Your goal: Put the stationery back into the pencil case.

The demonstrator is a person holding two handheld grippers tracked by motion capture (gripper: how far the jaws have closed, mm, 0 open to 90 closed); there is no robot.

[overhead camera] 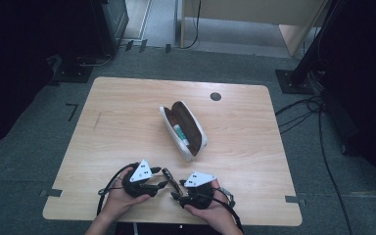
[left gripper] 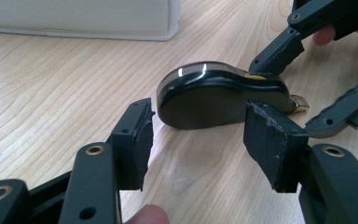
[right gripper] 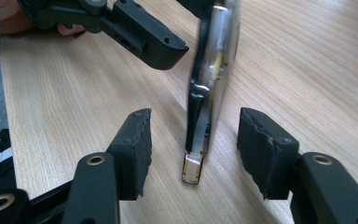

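Sunglasses (left gripper: 205, 100) sit folded on the table (overhead camera: 127, 127), near edge, between my two tools. Left gripper (left gripper: 196, 140) straddles a lens, jaws apart, pads not pressing. Right gripper (right gripper: 193, 149) brackets the hinge end, also unclenched. Open case (overhead camera: 183, 129) lies farther off, centre. Judged step: pre-grasp. Next: close, lift toward case.

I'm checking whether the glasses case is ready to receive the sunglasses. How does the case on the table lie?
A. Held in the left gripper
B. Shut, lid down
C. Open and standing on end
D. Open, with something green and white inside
D: in the high view the glasses case lies open on the table, brown lining up, with a small green and white item inside.
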